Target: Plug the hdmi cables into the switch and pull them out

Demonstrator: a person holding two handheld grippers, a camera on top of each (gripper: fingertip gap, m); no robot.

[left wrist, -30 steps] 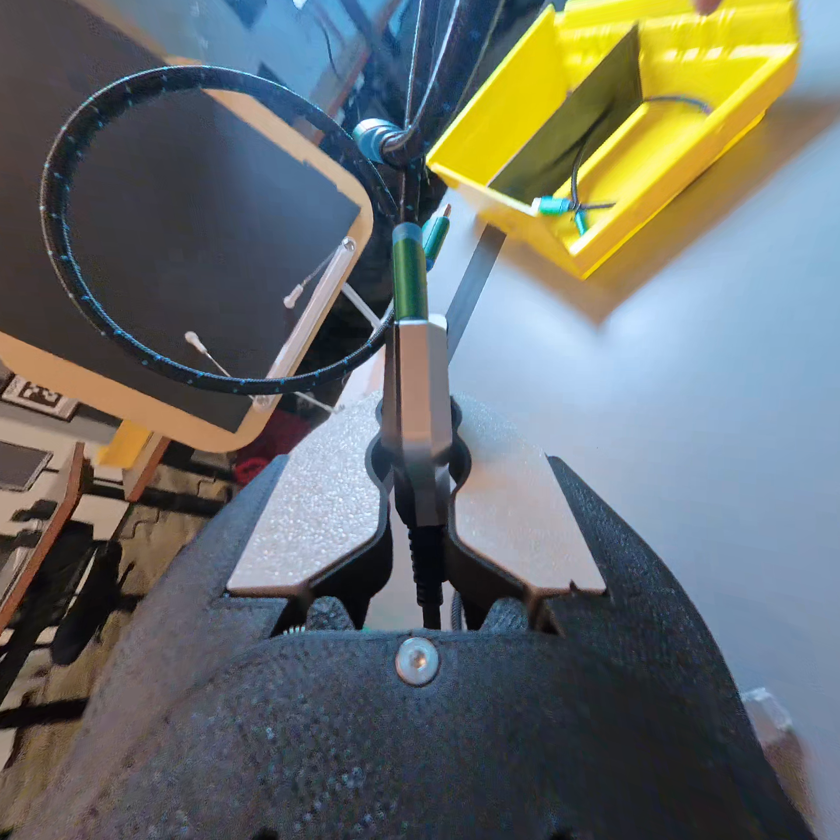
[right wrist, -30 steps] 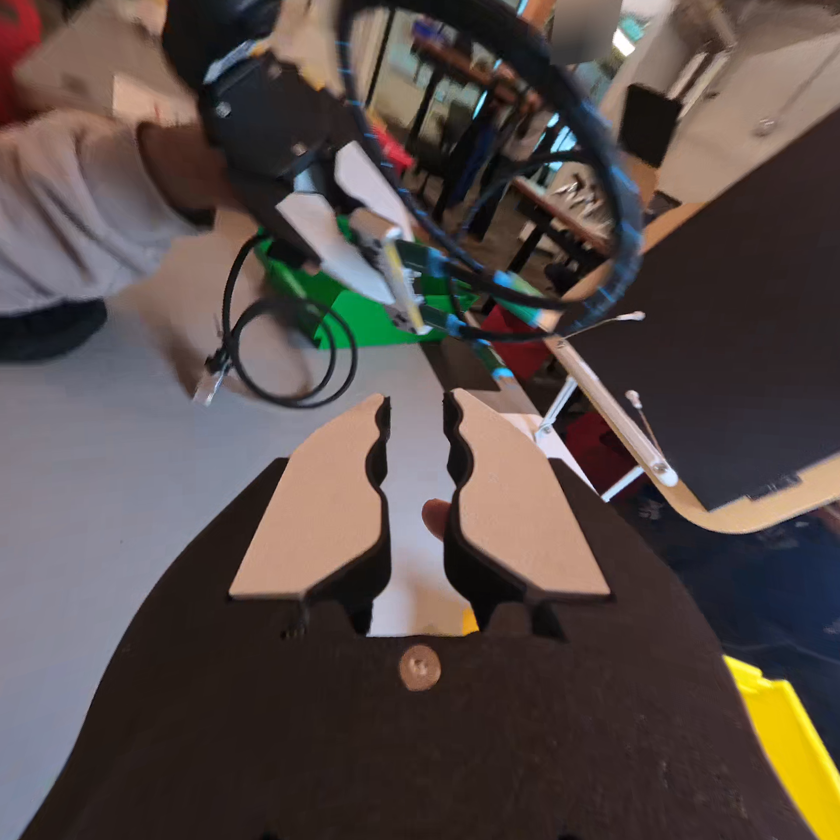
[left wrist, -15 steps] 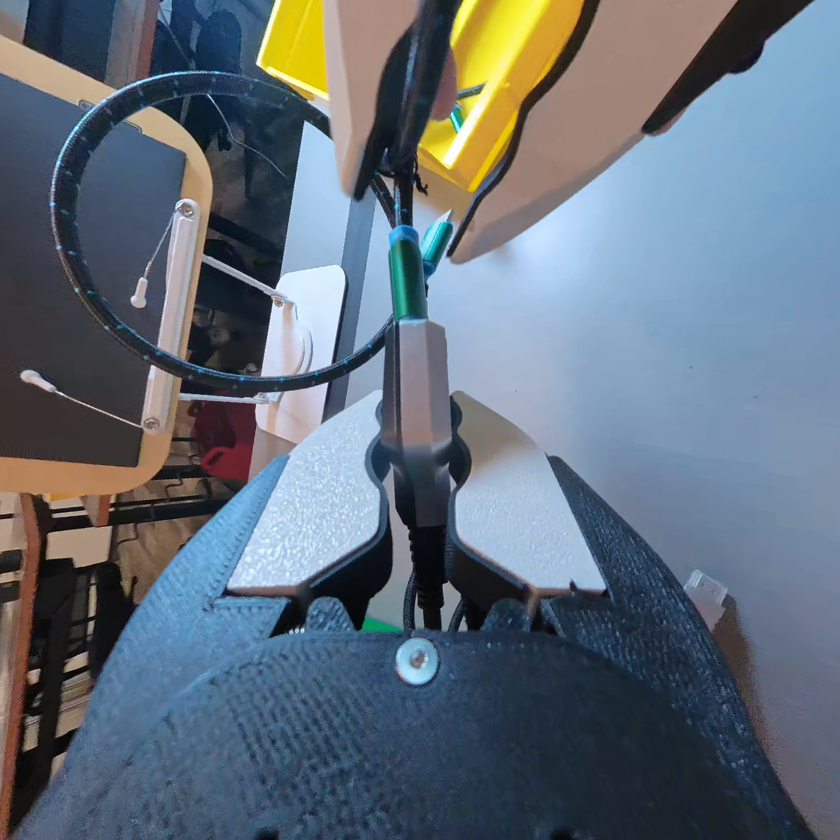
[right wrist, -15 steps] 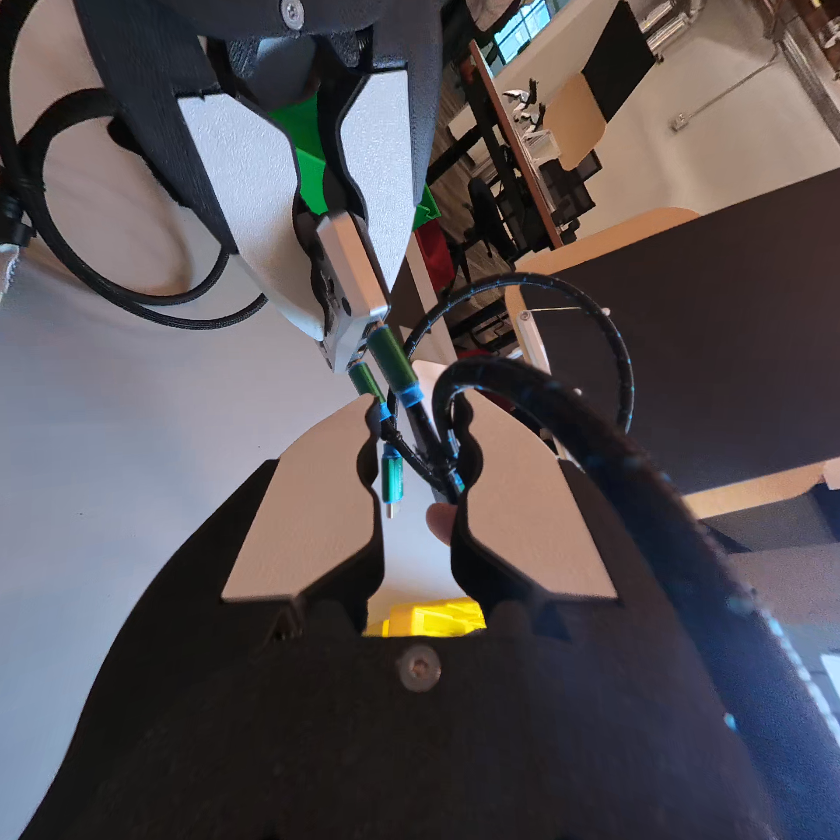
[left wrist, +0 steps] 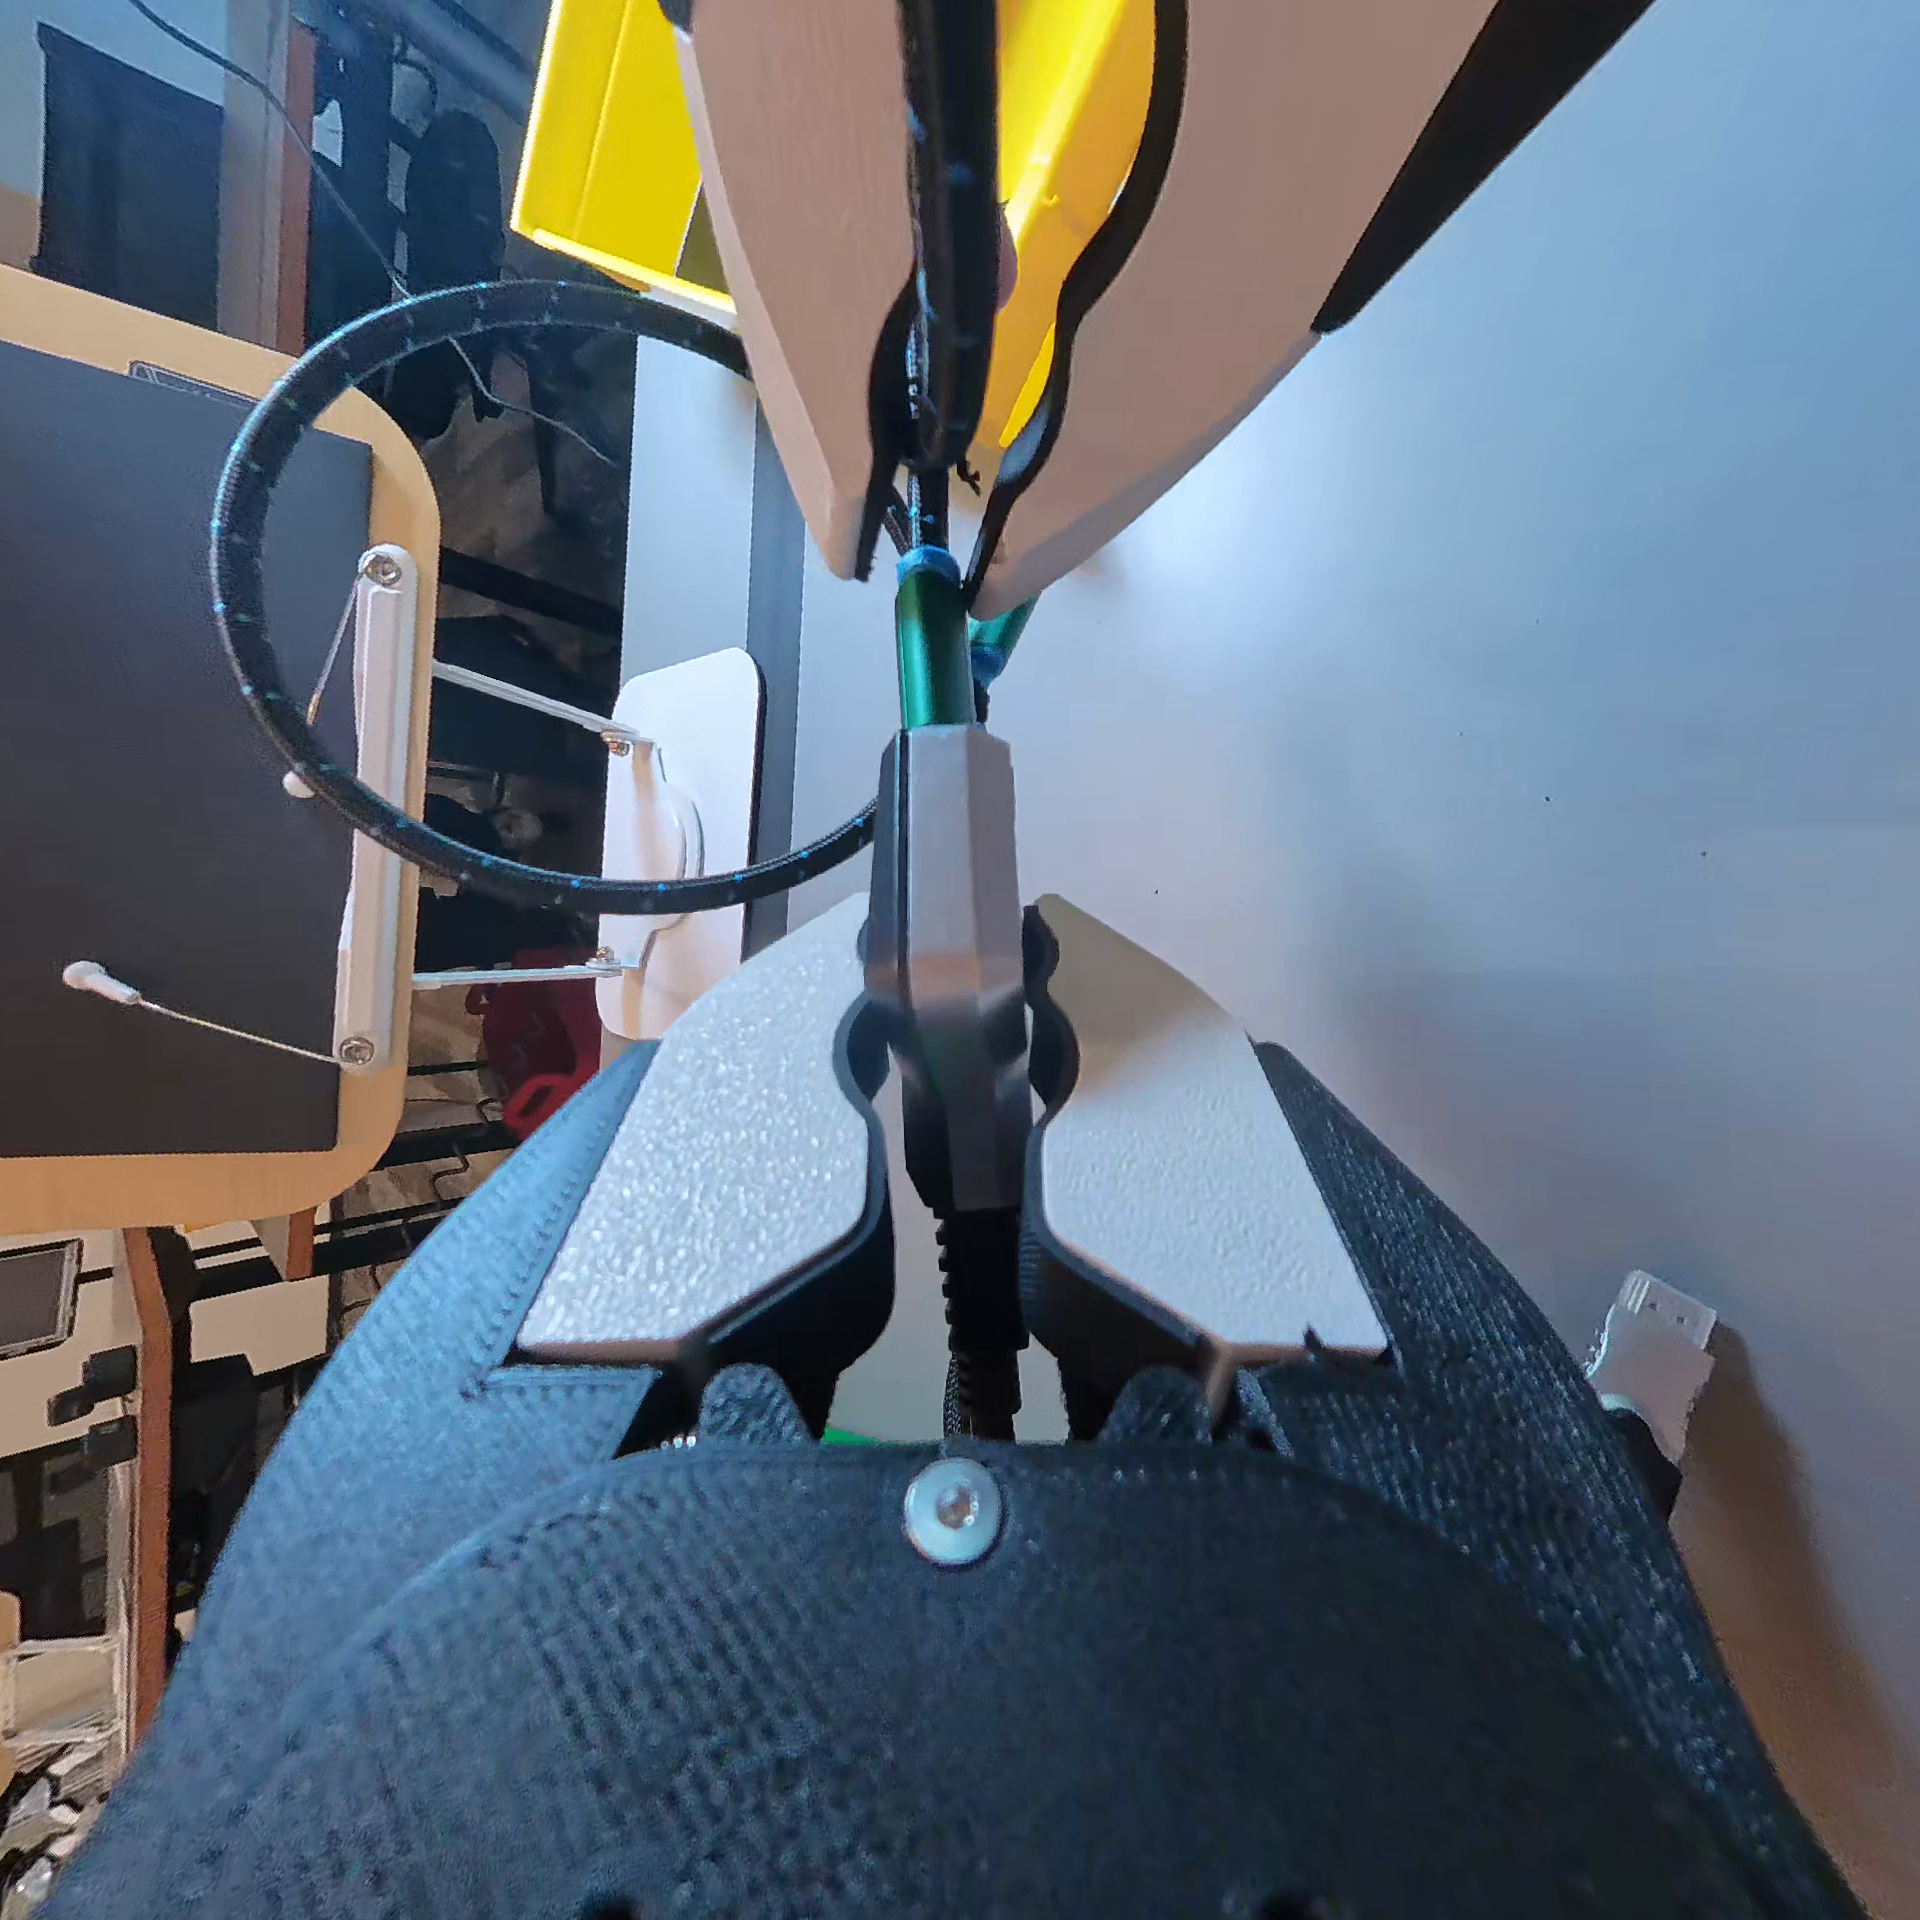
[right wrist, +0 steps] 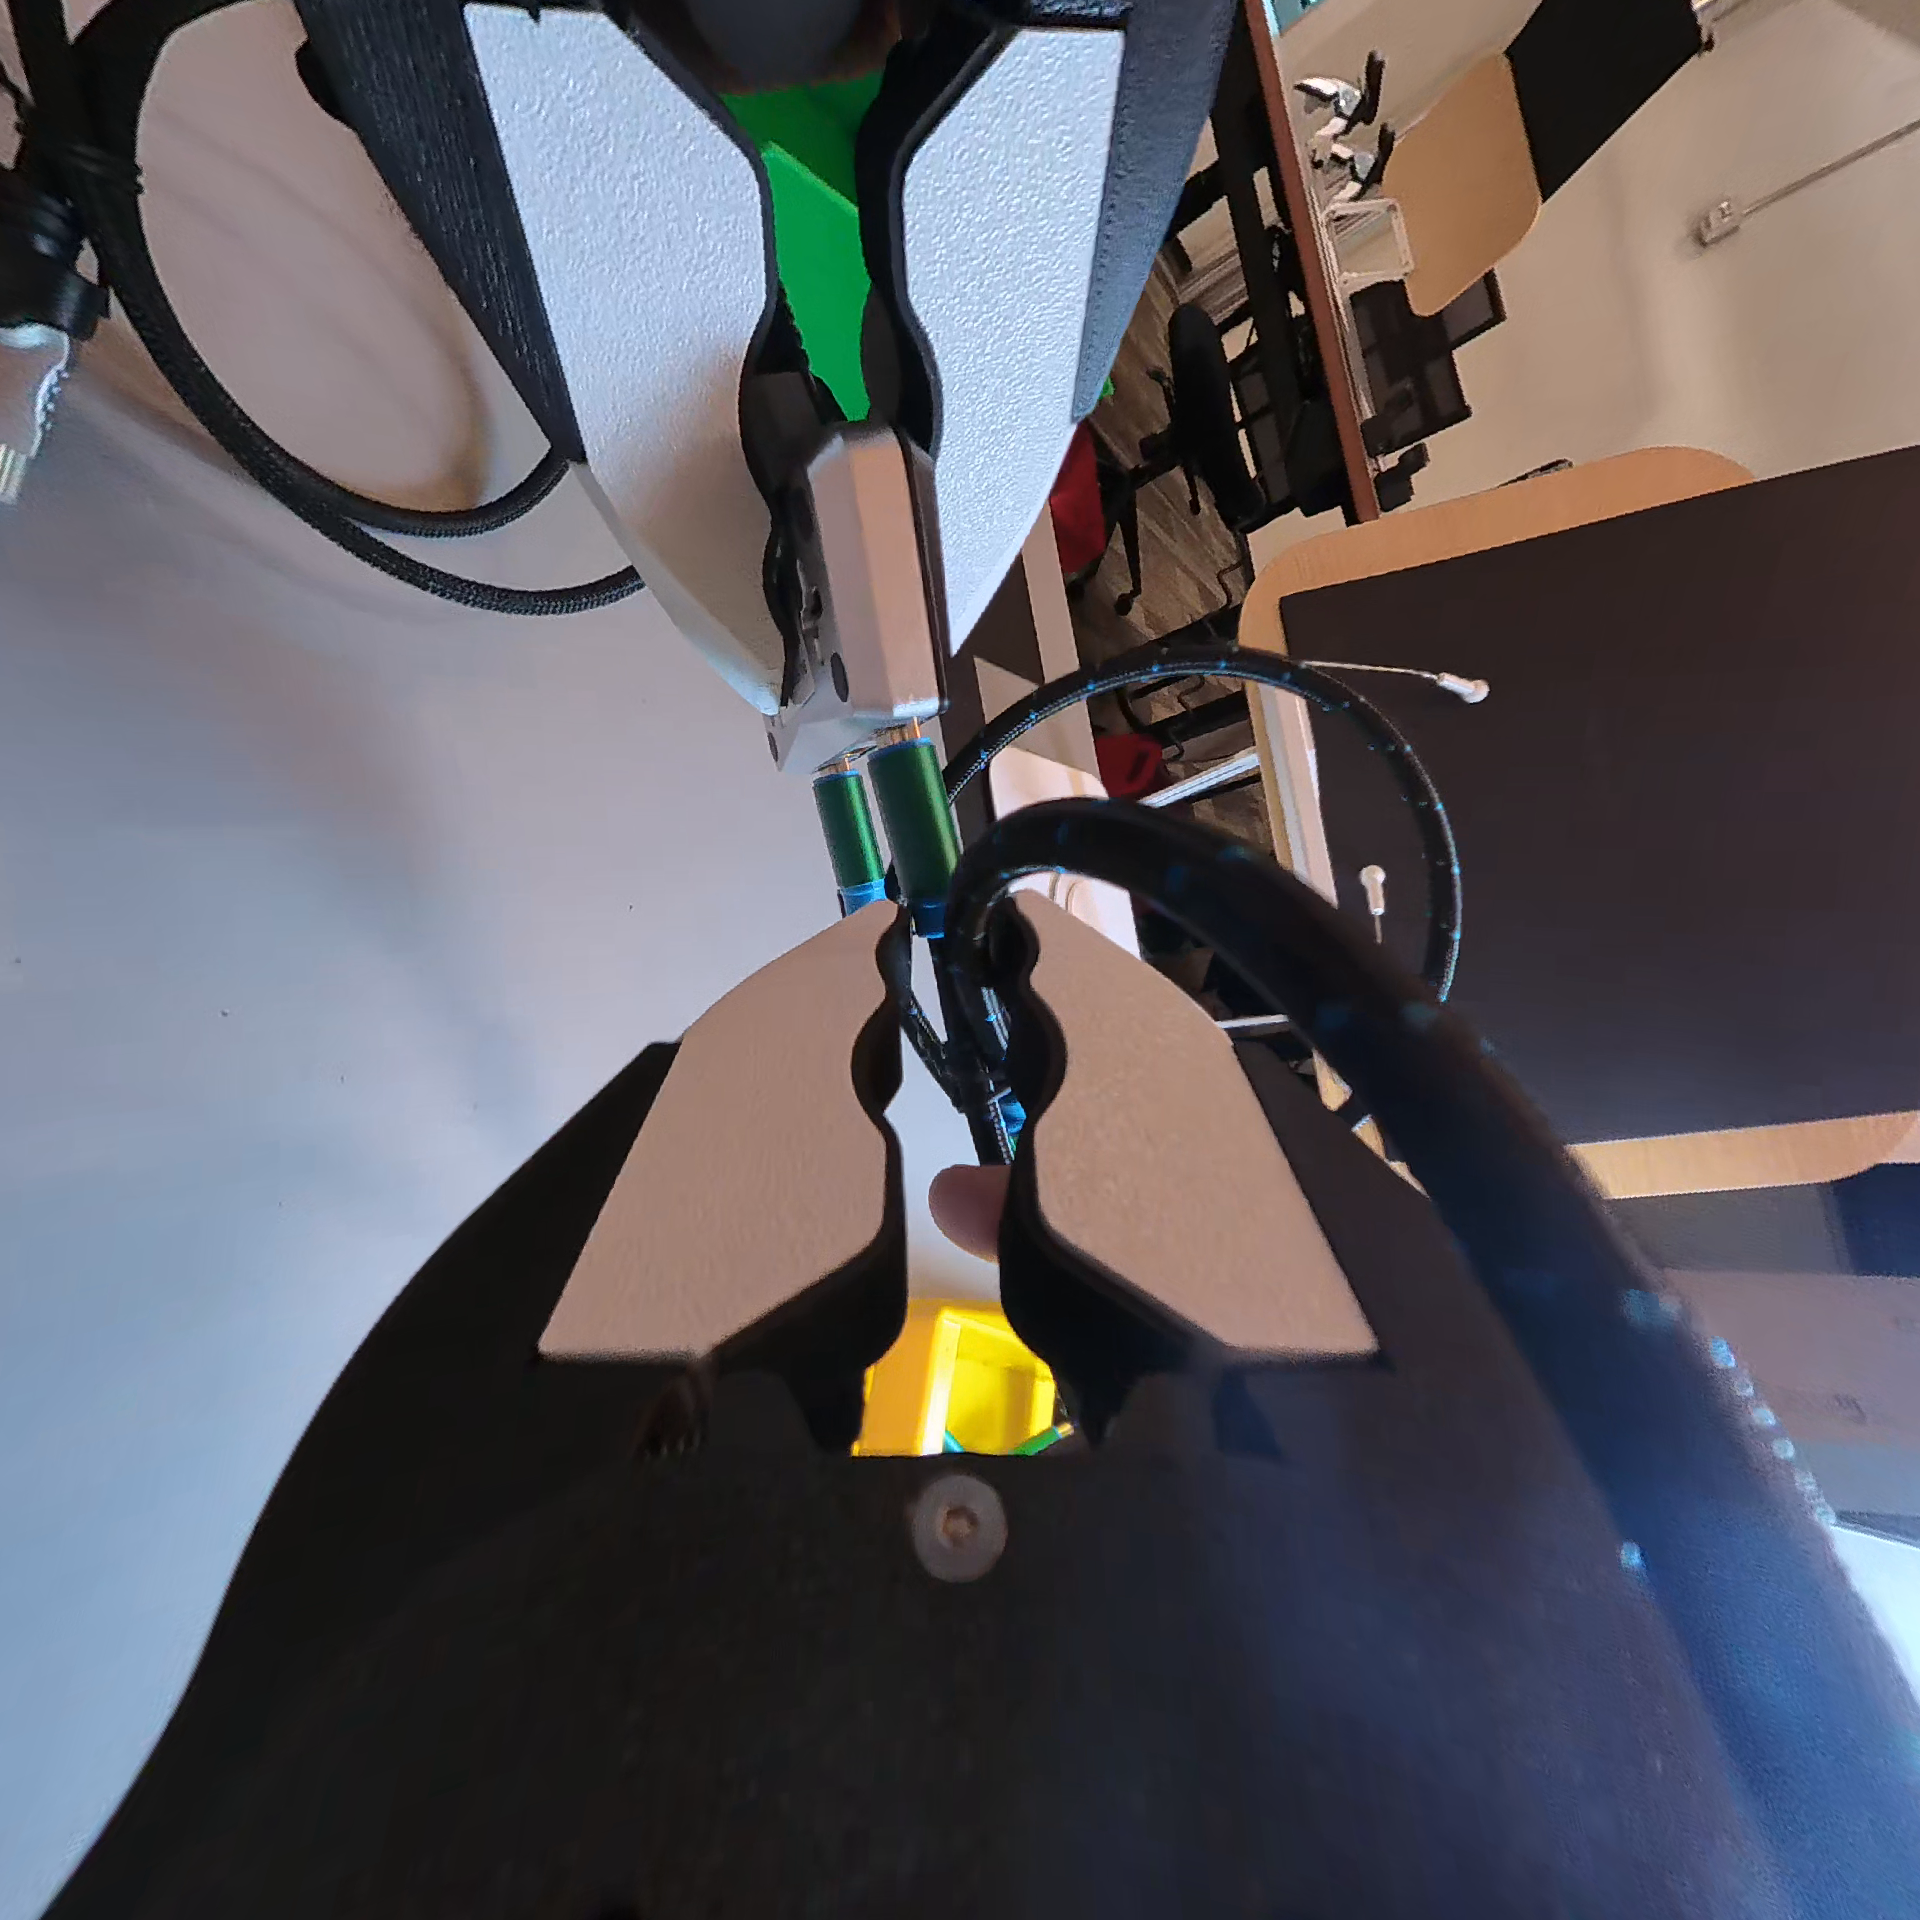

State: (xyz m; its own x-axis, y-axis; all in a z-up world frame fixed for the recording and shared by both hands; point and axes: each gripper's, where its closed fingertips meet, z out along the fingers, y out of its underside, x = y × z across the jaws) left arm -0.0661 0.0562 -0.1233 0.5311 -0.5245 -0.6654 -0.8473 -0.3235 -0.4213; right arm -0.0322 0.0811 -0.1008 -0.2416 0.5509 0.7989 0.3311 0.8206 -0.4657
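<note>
My left gripper (left wrist: 951, 914) is shut on the silver switch (left wrist: 945, 883) and holds it above the grey table (left wrist: 1455, 727). Two green plugs (right wrist: 912, 831) sit in the switch's end (right wrist: 878, 582). My right gripper (right wrist: 954, 920) faces the left one (right wrist: 862, 665), and its fingers are closed around the black braided cables (right wrist: 966, 1049) just behind the plugs. In the left wrist view the right gripper (left wrist: 920, 577) comes in from the top over the green plug (left wrist: 933, 665). A loop of cable (left wrist: 249, 499) hangs to the left.
A yellow bin (left wrist: 603, 135) stands behind the right gripper and a green bin (right wrist: 821, 208) behind the left one. A black board with a wooden edge (left wrist: 156, 727) stands past the table edge. The switch's own cable ends in a silver connector (left wrist: 1652, 1340) on the table.
My right gripper has moved up to the switch, taken the cables between its fingers and narrowed on them. My left gripper has kept its hold on the switch.
</note>
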